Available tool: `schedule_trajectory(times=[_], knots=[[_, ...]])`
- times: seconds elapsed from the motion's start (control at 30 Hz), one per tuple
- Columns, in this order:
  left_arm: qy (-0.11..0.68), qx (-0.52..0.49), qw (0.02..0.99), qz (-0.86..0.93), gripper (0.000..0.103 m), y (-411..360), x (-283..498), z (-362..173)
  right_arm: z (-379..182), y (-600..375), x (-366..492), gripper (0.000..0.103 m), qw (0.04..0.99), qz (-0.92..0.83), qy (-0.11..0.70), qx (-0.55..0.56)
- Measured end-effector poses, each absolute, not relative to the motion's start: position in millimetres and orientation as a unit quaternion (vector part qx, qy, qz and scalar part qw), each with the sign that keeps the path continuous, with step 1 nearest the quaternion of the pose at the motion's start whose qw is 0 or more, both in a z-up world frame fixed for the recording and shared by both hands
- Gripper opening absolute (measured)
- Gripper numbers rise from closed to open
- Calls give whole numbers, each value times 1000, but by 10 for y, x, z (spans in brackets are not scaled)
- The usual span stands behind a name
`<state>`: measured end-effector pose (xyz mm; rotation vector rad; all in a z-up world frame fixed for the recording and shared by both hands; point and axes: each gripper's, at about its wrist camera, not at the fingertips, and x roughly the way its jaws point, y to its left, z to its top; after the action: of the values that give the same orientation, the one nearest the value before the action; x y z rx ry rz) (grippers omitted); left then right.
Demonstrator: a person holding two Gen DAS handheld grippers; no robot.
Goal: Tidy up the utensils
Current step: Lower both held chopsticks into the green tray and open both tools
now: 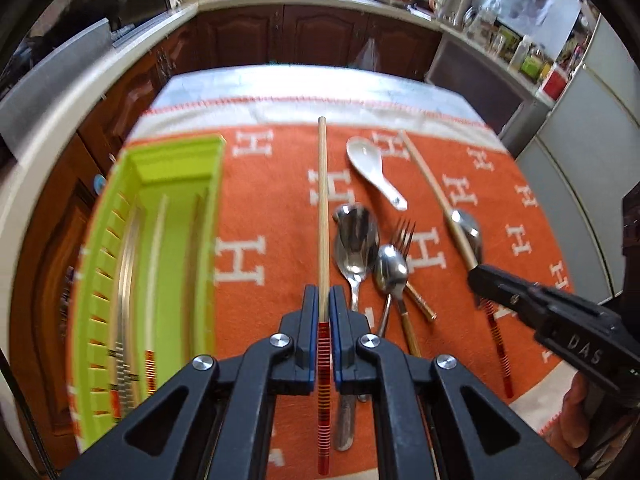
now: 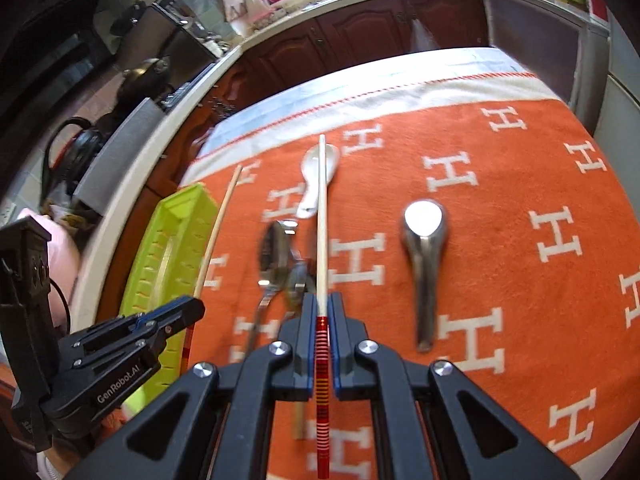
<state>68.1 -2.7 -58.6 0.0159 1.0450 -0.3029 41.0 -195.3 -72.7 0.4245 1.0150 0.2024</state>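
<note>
Left wrist: green tray (image 1: 120, 216) holds chopsticks (image 1: 128, 280); left gripper (image 1: 324, 304), right gripper (image 1: 478, 280) each clamp chopstick.

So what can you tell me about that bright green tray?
The bright green plastic tray is long and narrow, with slots along one side wall and ridges dividing it into lanes. It lies flat at the edge of the orange cloth with white H letters. Inside lie a metal utensil and a pale stick with a red striped end. No claw touches it.
</note>
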Motion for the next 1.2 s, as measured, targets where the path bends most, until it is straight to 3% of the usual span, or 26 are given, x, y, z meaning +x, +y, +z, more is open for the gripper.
schedule_trajectory(times=[0.37,0.7,1.0,1.2], knots=[[471,-5,879,-70,3,849,742,-277,-361,-1055,690,5,817,211,497,204],[507,-22,860,-54,3,1214,788,-666,-732,-409,971,6,774,199,550,244],[509,-24,859,-50,5,1281,774,-689,-962,-182,936,9,721,214,606,259],[508,-23,859,-56,6,1269,757,-655,-886,-192,815,10,733,229,595,236]])
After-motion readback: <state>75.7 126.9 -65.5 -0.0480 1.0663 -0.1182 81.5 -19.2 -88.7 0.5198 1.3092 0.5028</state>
